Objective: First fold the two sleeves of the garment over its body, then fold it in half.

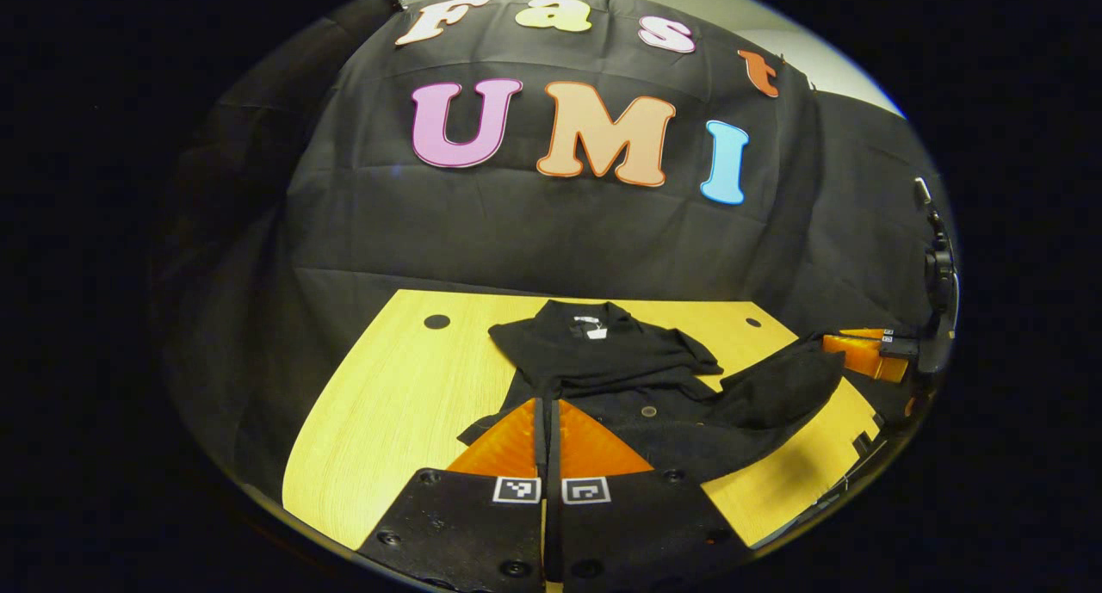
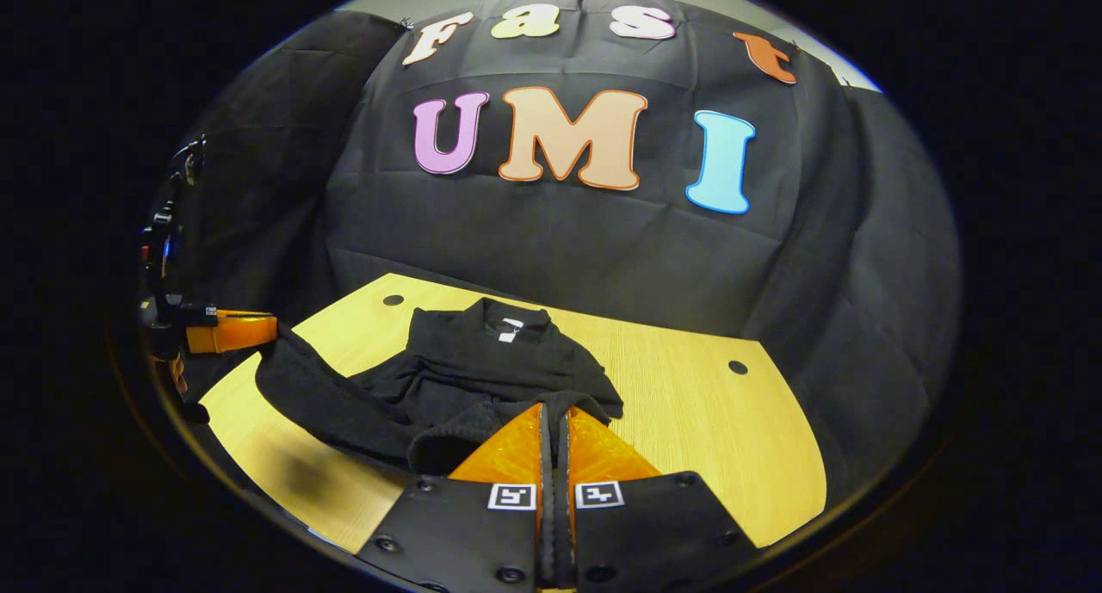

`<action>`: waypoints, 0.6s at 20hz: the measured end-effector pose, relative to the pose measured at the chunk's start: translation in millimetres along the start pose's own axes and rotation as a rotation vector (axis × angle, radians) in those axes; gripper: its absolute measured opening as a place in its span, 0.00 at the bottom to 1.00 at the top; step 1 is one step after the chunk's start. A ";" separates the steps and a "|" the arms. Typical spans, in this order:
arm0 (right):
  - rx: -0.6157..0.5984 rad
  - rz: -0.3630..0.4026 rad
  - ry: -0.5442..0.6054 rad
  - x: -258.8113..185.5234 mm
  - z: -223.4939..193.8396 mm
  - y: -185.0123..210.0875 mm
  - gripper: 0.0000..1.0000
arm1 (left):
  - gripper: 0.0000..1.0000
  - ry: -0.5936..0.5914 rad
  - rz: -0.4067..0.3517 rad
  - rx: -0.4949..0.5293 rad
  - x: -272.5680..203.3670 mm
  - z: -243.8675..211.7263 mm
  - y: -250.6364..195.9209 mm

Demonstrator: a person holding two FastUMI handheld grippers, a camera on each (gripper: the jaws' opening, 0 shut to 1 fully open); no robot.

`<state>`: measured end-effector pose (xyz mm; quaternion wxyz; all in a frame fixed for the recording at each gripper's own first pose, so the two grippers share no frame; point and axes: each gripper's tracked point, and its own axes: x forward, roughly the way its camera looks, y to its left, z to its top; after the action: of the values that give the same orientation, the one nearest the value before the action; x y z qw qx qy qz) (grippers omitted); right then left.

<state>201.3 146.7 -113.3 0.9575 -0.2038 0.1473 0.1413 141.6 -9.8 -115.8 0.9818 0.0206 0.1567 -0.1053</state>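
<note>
A black garment (image 1: 603,356) lies on the wooden table (image 1: 387,404), collar and white neck label (image 1: 596,328) toward the far wall, sleeves lying over its body. The near edge is raised off the table and hangs in a band between the two grippers. My left gripper (image 1: 547,401) is shut on one end of that edge, a thin strip of black cloth between its orange fingers. In the right gripper view, my right gripper (image 2: 555,408) is shut on the other end of the garment (image 2: 491,356). The right gripper (image 1: 869,352) appears at far right, the left gripper (image 2: 232,330) at far left.
The table (image 2: 706,421) has bare wood on both sides of the garment and small round holes (image 1: 436,322) (image 2: 738,367) near its back corners. Black cloth walls stand close behind the table. A hand and rig hold the far gripper at each view's edge.
</note>
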 end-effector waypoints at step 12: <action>0.050 0.023 -0.088 54.2 60.3 -24.3 0.02 | 0.00 -0.083 0.068 0.018 55.9 63.7 8.4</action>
<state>272.6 162.8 -70.5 0.9662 -0.1716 0.1110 0.1572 214.6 -17.5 -72.7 0.9902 0.0305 0.1141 -0.0741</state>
